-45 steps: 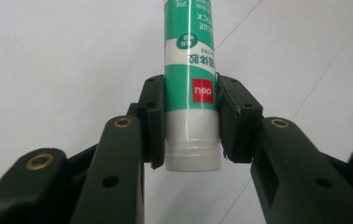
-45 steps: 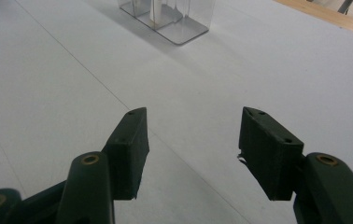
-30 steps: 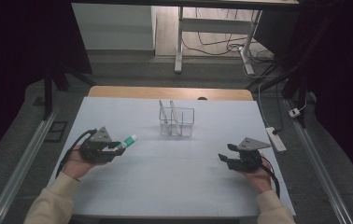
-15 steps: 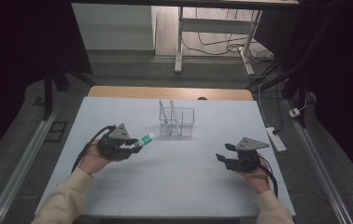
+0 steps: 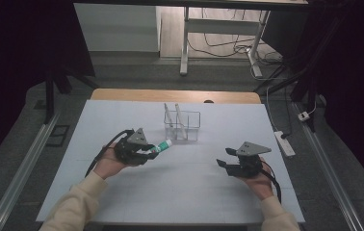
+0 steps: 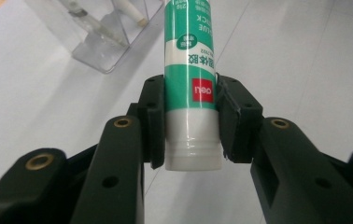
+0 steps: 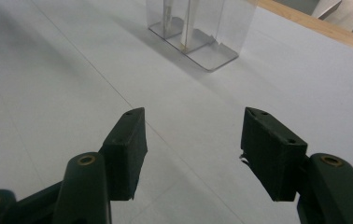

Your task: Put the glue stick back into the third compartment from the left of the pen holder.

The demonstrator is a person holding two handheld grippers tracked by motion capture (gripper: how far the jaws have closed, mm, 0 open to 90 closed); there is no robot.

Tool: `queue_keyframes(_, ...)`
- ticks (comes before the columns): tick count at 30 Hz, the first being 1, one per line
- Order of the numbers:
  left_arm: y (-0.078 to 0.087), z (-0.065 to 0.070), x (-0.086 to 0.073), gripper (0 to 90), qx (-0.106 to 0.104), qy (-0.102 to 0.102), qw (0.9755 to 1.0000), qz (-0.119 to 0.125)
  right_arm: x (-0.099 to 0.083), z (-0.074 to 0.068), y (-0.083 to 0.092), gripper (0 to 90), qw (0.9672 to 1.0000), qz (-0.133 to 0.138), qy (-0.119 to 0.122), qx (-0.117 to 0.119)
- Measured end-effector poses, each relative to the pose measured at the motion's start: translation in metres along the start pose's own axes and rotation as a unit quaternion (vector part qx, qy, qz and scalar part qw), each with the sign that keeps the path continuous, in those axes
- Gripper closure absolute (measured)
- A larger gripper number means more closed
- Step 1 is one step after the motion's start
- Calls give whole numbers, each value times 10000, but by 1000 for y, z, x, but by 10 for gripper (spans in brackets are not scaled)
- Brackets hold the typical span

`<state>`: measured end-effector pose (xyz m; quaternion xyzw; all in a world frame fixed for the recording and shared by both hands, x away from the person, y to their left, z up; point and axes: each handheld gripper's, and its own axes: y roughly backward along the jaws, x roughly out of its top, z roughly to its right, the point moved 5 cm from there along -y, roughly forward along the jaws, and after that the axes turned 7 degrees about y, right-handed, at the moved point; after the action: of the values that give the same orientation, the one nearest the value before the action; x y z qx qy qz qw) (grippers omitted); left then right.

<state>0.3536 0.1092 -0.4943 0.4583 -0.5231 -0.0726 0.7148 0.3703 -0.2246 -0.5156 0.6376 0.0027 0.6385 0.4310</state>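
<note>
A green and white glue stick [image 6: 189, 79] is clamped between both pads of my left gripper [image 6: 191, 119], its white end toward the camera. In the high view the left gripper [image 5: 147, 149] hovers over the white table [image 5: 122, 202] left of centre, and the glue stick [image 5: 162, 146] points toward a clear plastic holder [image 5: 182, 126]. That holder has two pale pens leaning in it. My right gripper [image 5: 223, 158] stays low at the right, open, with nothing between its jaws. The right gripper view shows the open gripper [image 7: 191, 142] and the clear holder [image 7: 198, 28] beyond it.
A wooden strip [image 5: 175, 95] runs along the far table edge. A white power strip [image 5: 284, 142] lies off the table's right side. Metal rails [image 5: 21, 168] flank the table. Desk legs and cables [image 5: 218, 43] stand on the floor behind.
My left gripper has carried the glue stick rightward and forward, closer to the clear holder. The right gripper has stayed in place.
</note>
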Motion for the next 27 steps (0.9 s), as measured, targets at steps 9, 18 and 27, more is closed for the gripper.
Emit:
queue_keyframes(9,-14,9,9,645,-131,-132,9998,-71,4,-6,-5,397,10000,14,22,86)
queue_keyframes(18,-29,17,20,646,-266,-261,9992,-144,10,-15,-9,391,9997,37,120,193)
queue_keyframes(27,-41,24,26,645,-352,-334,9986,-223,16,-20,-14,389,9994,61,194,267)
